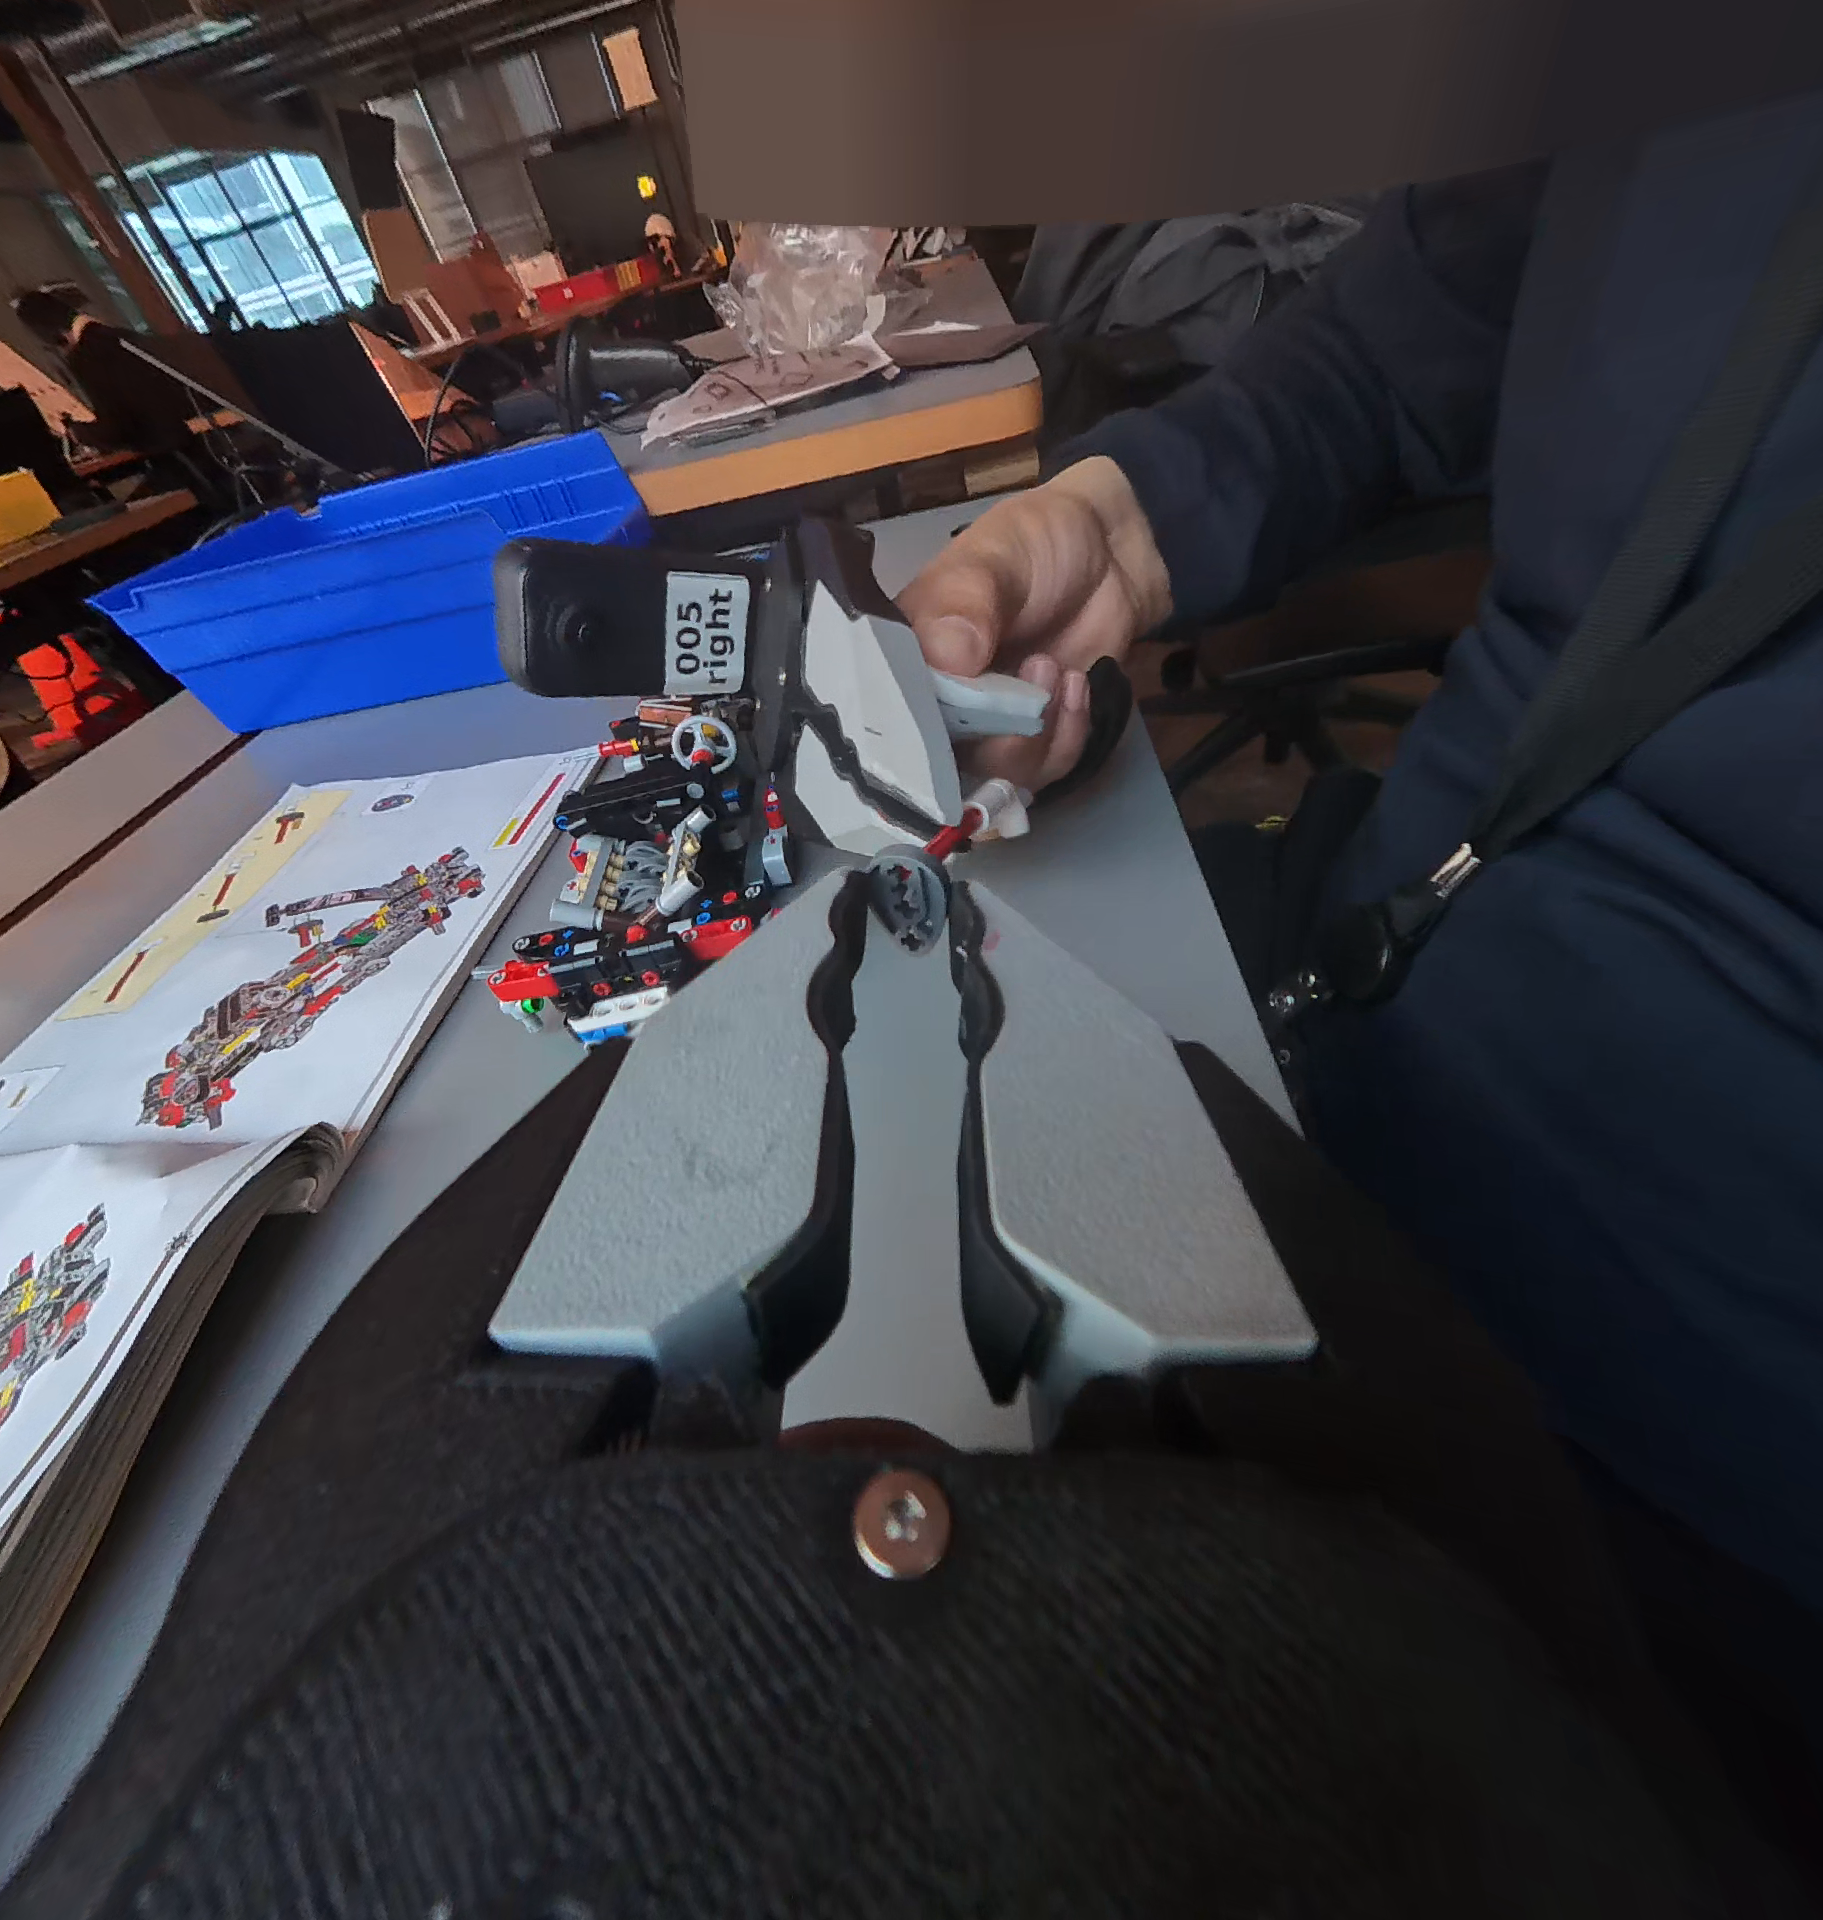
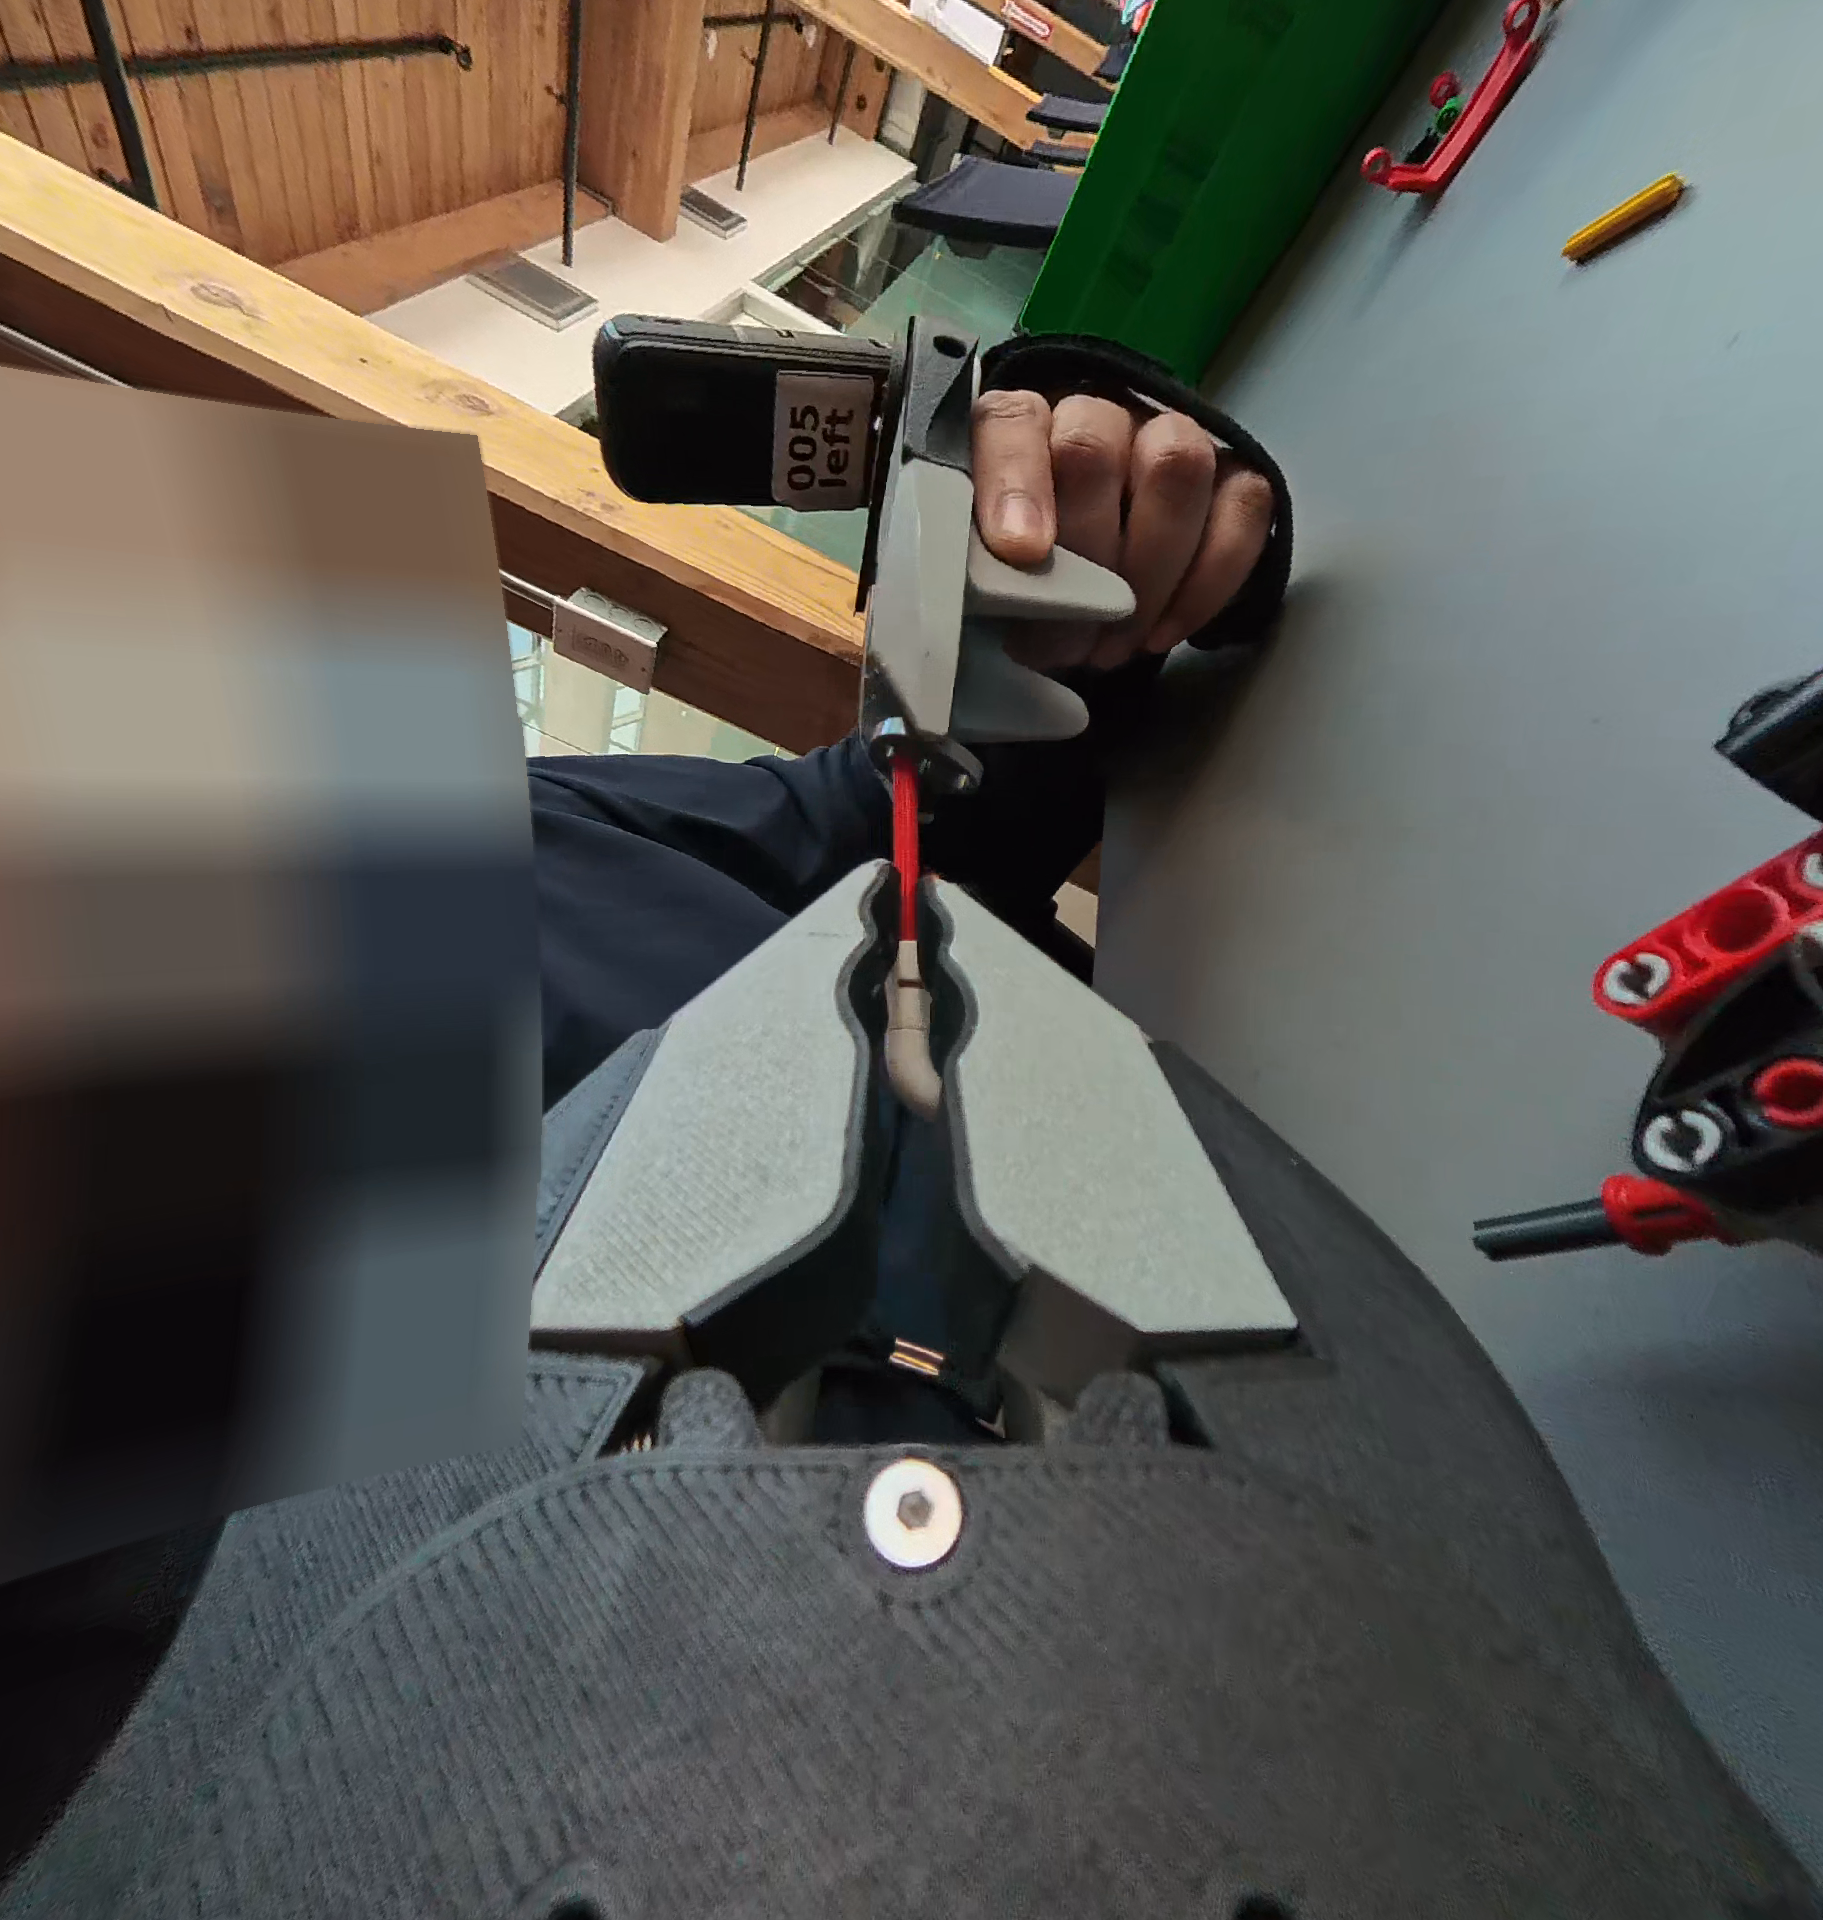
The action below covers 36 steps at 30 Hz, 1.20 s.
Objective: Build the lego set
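A: Left wrist view, item count?

B: One left gripper (image 1: 909, 914), fingers pinching one grey round connector (image 1: 912, 902) at the tips. One red axle (image 1: 951, 837) runs from that connector to the right gripper (image 1: 974, 821). One brick-built vehicle model (image 1: 642, 883) stands on the grey table (image 1: 1115, 883), just left of both grippers. One open instruction booklet (image 1: 263, 987) lies farther left, one blue bin (image 1: 367, 592) behind it.

A: Hand pose?

B: One hand (image 1: 1032, 613) wraps the right gripper's handle, one finger on the grey trigger. The gripper points down toward the table, its tips meeting the axle end.

A: Right wrist view, count?

B: One right gripper (image 2: 909, 914), fingers pressed together on the red axle (image 2: 905, 842); one pale grey bent piece (image 2: 912, 1049) at the axle's near end sits between the pads. The axle's far end meets the left gripper (image 2: 917, 764). One red curved part (image 2: 1458, 114) and one yellow stick (image 2: 1624, 216) lie well apart on the table; one green bin (image 2: 1177, 187) stands beyond.

A: Hand pose?

B: One hand (image 2: 1115, 520) grips the left gripper's handle, strap across the knuckles, one finger on the trigger.
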Each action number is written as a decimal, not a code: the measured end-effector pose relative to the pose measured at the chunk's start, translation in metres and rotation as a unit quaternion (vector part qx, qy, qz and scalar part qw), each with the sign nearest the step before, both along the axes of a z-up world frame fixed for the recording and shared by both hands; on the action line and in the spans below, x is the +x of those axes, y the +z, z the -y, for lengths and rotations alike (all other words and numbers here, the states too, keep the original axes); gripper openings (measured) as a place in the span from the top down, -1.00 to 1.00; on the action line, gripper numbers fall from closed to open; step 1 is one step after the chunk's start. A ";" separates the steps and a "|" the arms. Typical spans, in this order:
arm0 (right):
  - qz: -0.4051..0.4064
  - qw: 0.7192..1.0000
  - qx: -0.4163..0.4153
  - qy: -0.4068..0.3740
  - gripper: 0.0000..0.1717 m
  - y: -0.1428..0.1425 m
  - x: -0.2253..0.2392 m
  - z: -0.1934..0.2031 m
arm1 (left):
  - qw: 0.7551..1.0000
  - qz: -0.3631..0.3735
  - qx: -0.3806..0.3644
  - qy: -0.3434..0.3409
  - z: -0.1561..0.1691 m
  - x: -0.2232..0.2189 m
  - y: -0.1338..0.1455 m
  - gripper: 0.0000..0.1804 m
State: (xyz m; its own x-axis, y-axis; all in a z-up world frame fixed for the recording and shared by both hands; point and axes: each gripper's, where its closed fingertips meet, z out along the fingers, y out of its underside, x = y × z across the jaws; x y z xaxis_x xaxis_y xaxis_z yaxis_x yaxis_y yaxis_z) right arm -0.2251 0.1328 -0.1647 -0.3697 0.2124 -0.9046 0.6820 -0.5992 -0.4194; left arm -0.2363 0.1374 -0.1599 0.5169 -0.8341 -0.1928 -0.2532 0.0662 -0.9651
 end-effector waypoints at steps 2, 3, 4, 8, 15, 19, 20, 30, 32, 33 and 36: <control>0.008 1.000 0.024 -0.005 0.99 -0.009 -0.001 0.000 | 0.999 -0.031 -0.019 0.008 -0.002 -0.002 -0.010 0.85; 0.012 0.999 0.039 -0.003 1.00 -0.014 -0.001 0.001 | 0.998 -0.053 -0.022 0.009 -0.001 -0.001 -0.016 0.85; 0.015 0.999 0.043 -0.002 1.00 -0.018 0.000 0.002 | 0.998 -0.066 -0.017 0.008 0.000 -0.001 -0.019 0.85; 0.016 0.999 0.027 0.011 1.00 -0.016 0.002 0.005 | 0.997 -0.073 0.003 -0.015 0.008 0.002 -0.018 0.85; 0.019 0.999 0.028 0.013 1.00 -0.018 0.003 0.005 | 0.996 -0.091 0.011 -0.002 0.006 0.003 -0.022 0.85; 0.023 0.992 0.121 0.018 1.00 -0.032 0.004 0.006 | 0.989 -0.147 0.019 -0.001 0.007 0.004 -0.036 0.85; 0.019 0.989 0.144 0.020 1.00 -0.034 0.005 0.006 | 0.988 -0.154 0.022 0.001 0.007 0.005 -0.037 0.85; 0.027 0.977 0.198 0.076 1.00 -0.048 0.015 0.018 | 0.980 -0.197 0.034 0.022 0.011 0.013 -0.047 0.85; 0.034 0.966 0.242 0.089 1.00 -0.057 0.016 0.023 | 0.973 -0.230 0.030 0.009 0.015 0.013 -0.057 0.85; 0.034 0.962 0.257 0.091 1.00 -0.059 0.016 0.024 | 0.970 -0.243 0.033 0.005 0.016 0.013 -0.061 0.85; 0.030 0.958 0.270 0.093 1.00 -0.060 0.016 0.025 | 0.969 -0.243 0.035 -0.005 0.019 0.012 -0.062 0.85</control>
